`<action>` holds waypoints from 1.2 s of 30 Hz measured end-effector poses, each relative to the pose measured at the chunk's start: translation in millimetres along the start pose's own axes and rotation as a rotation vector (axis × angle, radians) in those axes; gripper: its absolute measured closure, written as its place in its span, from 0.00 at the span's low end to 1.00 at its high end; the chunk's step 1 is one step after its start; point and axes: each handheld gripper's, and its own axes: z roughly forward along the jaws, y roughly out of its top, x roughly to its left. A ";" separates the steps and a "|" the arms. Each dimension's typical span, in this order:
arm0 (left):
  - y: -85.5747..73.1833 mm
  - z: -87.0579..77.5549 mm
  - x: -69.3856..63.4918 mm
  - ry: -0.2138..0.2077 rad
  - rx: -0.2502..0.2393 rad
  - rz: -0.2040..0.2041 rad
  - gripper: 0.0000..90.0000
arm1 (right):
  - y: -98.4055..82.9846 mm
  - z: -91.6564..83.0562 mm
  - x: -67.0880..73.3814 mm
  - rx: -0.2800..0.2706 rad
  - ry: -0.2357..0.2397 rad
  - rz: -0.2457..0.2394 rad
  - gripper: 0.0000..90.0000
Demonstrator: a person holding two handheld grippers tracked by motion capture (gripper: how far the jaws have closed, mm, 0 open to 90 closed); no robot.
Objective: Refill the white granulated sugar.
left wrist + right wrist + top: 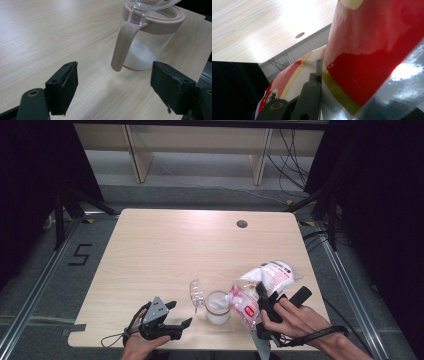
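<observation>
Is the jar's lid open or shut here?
Open: the clear lid is flipped back beside the jar, and white powder lies inside.

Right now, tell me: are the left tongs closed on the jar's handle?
No. In the left gripper view the left tongs stand wide open, short of the jar, and its handle hangs untouched.

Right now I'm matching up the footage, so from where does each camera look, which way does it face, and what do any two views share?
High view: above the person's side, looking forward and down on the table; both hands, left gripper and right gripper show.
Left gripper view: rides the left gripper, looks along its open jaws, level over the tabletop at the jar.
Right gripper view: rides the right gripper, jaws shut on the red-and-white bag, pressed close.
Shared: the jar shows in the high and left gripper views, the bag in the high and right gripper views.
</observation>
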 end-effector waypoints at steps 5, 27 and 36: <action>0.0 0.1 -0.1 -0.001 0.000 -0.001 0.24 | -0.4 -0.2 -0.8 0.000 -0.001 -0.009 0.95; 0.3 0.1 0.8 -0.004 -0.002 0.010 0.24 | -2.1 -0.5 -4.8 0.010 -0.011 -0.022 0.95; 0.4 -0.3 0.6 0.000 0.000 0.007 0.24 | -3.0 -1.6 -3.0 0.030 0.003 -0.009 0.95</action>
